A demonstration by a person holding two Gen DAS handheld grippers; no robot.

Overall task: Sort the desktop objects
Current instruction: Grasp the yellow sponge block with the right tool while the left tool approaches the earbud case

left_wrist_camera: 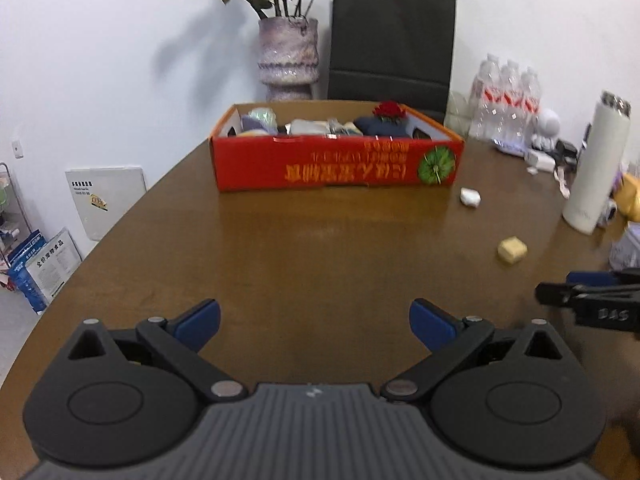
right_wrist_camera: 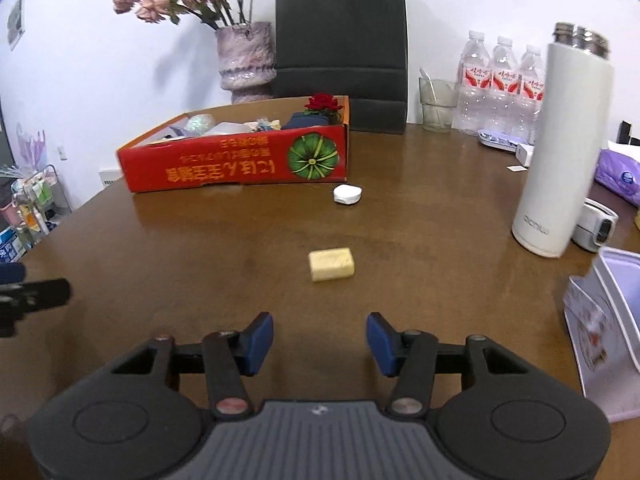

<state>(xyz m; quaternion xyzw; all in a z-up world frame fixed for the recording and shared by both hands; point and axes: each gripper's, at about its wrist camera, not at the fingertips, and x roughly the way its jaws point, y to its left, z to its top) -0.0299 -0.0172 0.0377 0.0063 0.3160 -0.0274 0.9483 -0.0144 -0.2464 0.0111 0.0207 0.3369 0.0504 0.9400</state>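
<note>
— What is the left wrist view showing you?
— The left gripper [left_wrist_camera: 315,324] is hanging over the bare brown table [left_wrist_camera: 312,248], fingers spread wide and grasping nothing. The yellow block [left_wrist_camera: 512,250] is lying far to its right, and the white case [left_wrist_camera: 470,197] beyond it, near the red box [left_wrist_camera: 338,160]. The other gripper's tip is just entering at the right edge.
— And the right wrist view?
— Here the right gripper [right_wrist_camera: 320,340] is pointing almost straight at the yellow block [right_wrist_camera: 331,264], which is lying ahead of the fingers and apart from them. Its long axis is running across, left to right. The fingers are released, empty, and I judge the gap only a little wider than the block.
— So which hand is nearer?
— The right one, I think. This view is also showing the white thermos [right_wrist_camera: 560,152] fully, while the left view is showing the box's contents better.
</note>
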